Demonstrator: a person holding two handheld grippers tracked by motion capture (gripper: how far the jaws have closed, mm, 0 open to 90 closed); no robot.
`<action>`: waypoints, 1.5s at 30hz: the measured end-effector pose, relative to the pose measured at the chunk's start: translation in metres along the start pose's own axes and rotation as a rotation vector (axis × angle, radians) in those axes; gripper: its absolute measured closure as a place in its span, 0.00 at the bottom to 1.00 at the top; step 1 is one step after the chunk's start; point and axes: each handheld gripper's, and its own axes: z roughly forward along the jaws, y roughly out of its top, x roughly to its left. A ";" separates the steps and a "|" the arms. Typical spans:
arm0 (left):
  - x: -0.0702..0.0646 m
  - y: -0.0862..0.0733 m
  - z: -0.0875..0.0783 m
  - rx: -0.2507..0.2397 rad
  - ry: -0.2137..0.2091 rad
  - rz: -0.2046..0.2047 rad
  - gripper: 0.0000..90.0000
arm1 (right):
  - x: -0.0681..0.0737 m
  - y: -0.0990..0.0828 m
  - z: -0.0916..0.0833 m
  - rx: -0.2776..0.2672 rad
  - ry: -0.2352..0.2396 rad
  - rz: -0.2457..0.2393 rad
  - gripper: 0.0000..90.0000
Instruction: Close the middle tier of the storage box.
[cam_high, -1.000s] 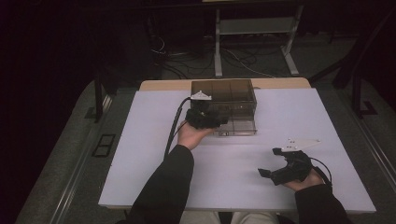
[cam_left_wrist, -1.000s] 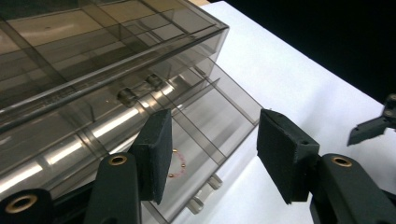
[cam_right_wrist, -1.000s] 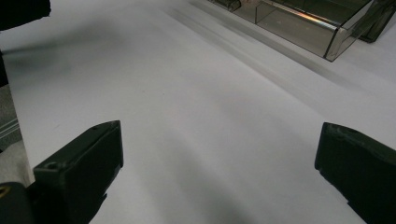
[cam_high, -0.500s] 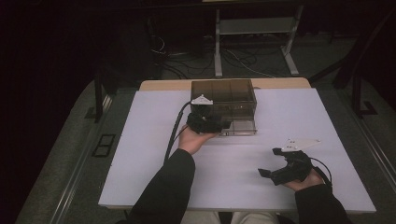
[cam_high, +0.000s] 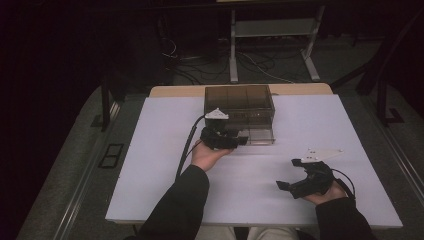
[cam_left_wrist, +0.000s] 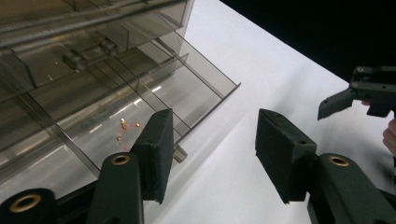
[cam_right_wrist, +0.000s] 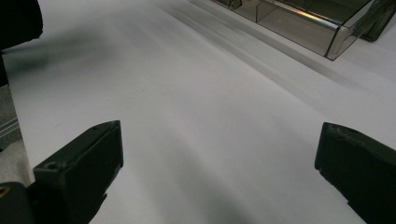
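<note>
High view looks down; both gripper views closely share the clear box (cam_high: 240, 112).

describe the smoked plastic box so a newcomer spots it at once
Start at the white table and look to its far edge, centre. The smoked plastic box sits there, just beyond the left tongs. It is see-through brown with inner dividers, unlike anything else there.

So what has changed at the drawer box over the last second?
The left tongs slid a little rightward along the front of the smoky clear drawer box, toward its pulled-out drawer. Their jaws have just been closing slightly, but nothing sits between them; the drawer edge is beside the left pad. The right tongs stayed open and parked on the white table. The box has not shifted.
</note>
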 end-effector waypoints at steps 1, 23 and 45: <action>0.000 -0.001 0.000 0.000 -0.004 0.002 0.55 | 0.000 0.000 0.000 0.001 0.001 -0.002 0.01; 0.001 -0.012 0.011 0.056 -0.025 0.029 0.99 | 0.000 0.000 0.001 0.009 -0.002 -0.007 0.01; -0.001 -0.024 0.031 0.142 -0.046 0.068 0.99 | 0.001 0.000 0.002 0.021 0.000 -0.009 0.01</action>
